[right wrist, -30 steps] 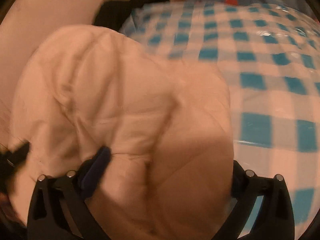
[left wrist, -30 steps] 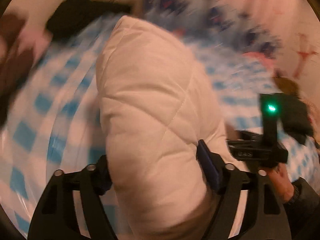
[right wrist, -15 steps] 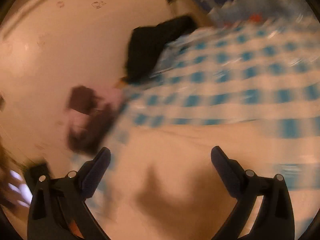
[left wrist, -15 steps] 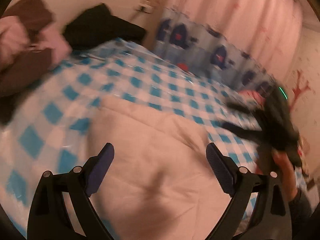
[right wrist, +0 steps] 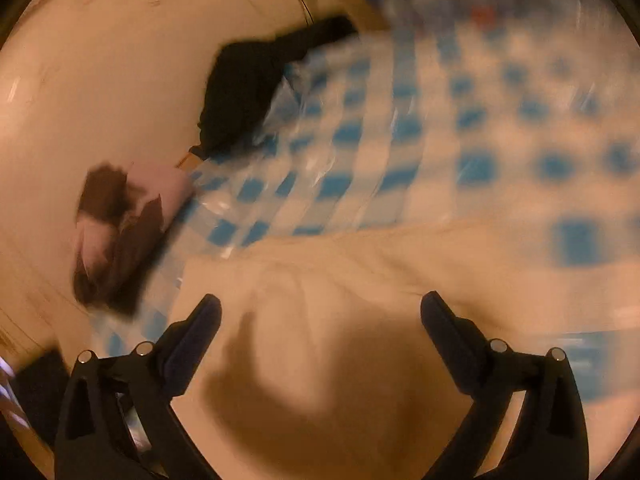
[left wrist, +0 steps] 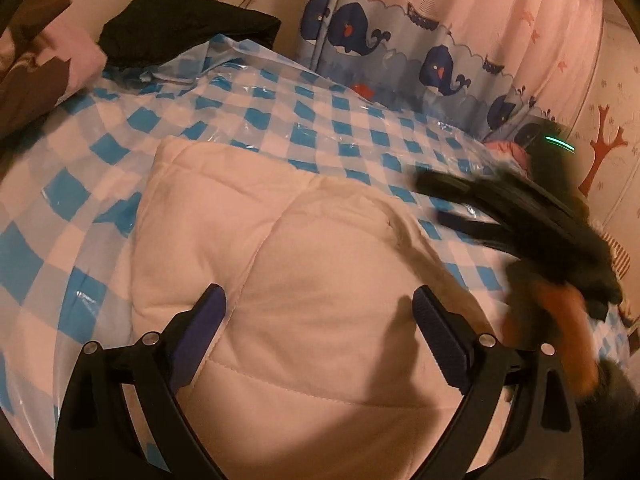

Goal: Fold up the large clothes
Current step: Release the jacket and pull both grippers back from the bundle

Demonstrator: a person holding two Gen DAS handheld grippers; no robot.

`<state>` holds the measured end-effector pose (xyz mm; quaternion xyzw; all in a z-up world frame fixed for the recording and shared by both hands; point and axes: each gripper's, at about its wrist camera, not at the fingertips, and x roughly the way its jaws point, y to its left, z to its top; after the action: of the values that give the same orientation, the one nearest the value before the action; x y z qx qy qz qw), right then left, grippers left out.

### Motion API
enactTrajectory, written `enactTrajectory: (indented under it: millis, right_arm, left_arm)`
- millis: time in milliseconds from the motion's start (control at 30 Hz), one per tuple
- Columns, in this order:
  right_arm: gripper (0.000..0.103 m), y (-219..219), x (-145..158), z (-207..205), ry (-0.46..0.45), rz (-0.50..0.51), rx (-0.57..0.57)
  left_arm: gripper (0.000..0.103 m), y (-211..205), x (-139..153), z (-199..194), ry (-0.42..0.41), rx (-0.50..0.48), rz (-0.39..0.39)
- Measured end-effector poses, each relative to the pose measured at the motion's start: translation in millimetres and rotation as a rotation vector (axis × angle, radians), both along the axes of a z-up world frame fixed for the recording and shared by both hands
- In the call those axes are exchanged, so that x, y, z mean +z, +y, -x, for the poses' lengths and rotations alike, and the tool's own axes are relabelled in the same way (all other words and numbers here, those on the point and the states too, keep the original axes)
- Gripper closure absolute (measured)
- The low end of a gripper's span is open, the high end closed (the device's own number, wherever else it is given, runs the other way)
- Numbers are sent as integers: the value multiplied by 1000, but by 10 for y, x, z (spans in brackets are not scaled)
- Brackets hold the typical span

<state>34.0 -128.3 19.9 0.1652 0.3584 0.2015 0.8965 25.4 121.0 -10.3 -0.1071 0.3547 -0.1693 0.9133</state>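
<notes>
Nearest me, my left gripper (left wrist: pixel 320 312) stands spread wide and empty; its jaws have just been opening, and the quilted cream garment (left wrist: pixel 280 264) they clamped a second ago now lies folded on the checked bed cover (left wrist: pixel 340 120), below the pads. My right gripper (right wrist: pixel 320 320), also released with nothing between its fingers, shows blurred at right. I judge this fold laid down. Farther off sits a black garment (left wrist: pixel 180 12) by the wall

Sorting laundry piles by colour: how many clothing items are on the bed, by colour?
Cream quilted garment: 1
Black garment: 1
Pink-and-brown garment: 1
Total: 3
</notes>
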Motion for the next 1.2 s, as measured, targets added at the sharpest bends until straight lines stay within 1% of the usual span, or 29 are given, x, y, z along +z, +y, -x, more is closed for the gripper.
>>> enactTrajectory:
  millis: [33, 67, 100, 133, 167, 200, 233, 267, 300, 367, 400, 433, 467, 500, 533, 567, 600, 633, 700, 733, 767, 800, 833, 867, 900, 933, 1000, 1100, 1200]
  right_arm:
    - [7, -5, -19, 165, -13, 68, -27]
    - [7, 63, -233, 307, 19, 192, -39]
    - [7, 196, -535, 357, 67, 291, -9]
    - [7, 217, -794, 394, 71, 257, 1]
    - [7, 125, -893, 343, 105, 181, -3]
    - [7, 107, -877, 264, 151, 171, 9]
    - [7, 131, -784, 213, 179, 200, 10]
    - [7, 164, -623, 238, 177, 259, -5]
    - [7, 160, -412, 356, 141, 284, -14]
    - [7, 70, -114, 714, 44, 262, -19]
    - [7, 96, -22, 878, 9, 261, -14]
    - [7, 117, -51, 1056, 1, 293, -3]
    - [7, 194, -202, 1082, 51, 358, 26]
    - [7, 256, -440, 1042, 125, 390, 85]
    - [7, 230, -633, 1000, 197, 341, 110]
    - [7, 98, -705, 934, 284, 223, 90]
    - [7, 27, -636, 905, 311, 174, 70]
    - [7, 10, -469, 916, 281, 173, 51]
    - [7, 61, -18, 1019, 134, 199, 25]
    - [7, 90, 179, 1094, 58, 198, 10]
    - [7, 121, 402, 1221, -57, 190, -26]
    - [7, 128, 473, 1259, -102, 205, -56]
    - [7, 150, 531, 1294, -131, 256, -105]
    - [7, 245, 539, 1278, -123, 351, -157]
    - [7, 318, 518, 1223, -97, 412, -169]
    - [7, 384, 460, 1202, -76, 445, -171]
    - [7, 493, 385, 1152, -52, 450, -145]
    - [7, 596, 335, 1163, -34, 472, -147]
    - [7, 716, 214, 1220, 28, 503, -111]
  left_arm:
    - [13, 31, 4, 7, 3, 1, 13]
    - [13, 46, 3, 2, 6, 3, 18]
    - [13, 33, -1, -13, 8, 6, 13]
    - [13, 3, -4, -31, 7, -7, 16]
    - [13, -41, -11, -31, 8, -20, 13]
    - [13, -108, -15, -19, 1, -11, -23]
    - [13, -145, -17, -15, -2, -5, -59]
    - [13, -169, -13, -6, -4, 0, -88]
    - [13, -161, 11, 18, -13, 10, -95]
    - [13, -114, 72, 62, -22, 36, -93]
    - [13, -81, 98, 94, -21, 47, -82]
    - [13, -36, 117, 146, -16, 58, -67]
    - [13, -15, 121, 189, -12, 66, -71]
    - [13, -7, 126, 225, -12, 77, -83]
    - [13, 10, 143, 301, -16, 105, -116]
    - [13, 25, 172, 371, -16, 132, -142]
    - [13, 46, 223, 465, -22, 154, -164]
    - [13, 71, 277, 567, -36, 171, -177]
    - [13, 96, 418, 829, -75, 212, -234]
    - [13, 102, 466, 911, -86, 225, -258]
    - [13, 114, 513, 993, -96, 243, -276]
    - [12, 140, 555, 1078, -103, 265, -280]
    - [10, 173, 590, 1148, -104, 286, -272]
    - [10, 203, 610, 1188, -98, 305, -263]
    - [10, 228, 630, 1224, -87, 328, -257]
    - [10, 230, 631, 1243, -82, 339, -261]
    - [10, 214, 620, 1250, -65, 355, -274]
    - [10, 215, 521, 1199, 11, 351, -224]
    - [10, 158, 395, 1141, 62, 332, -223]
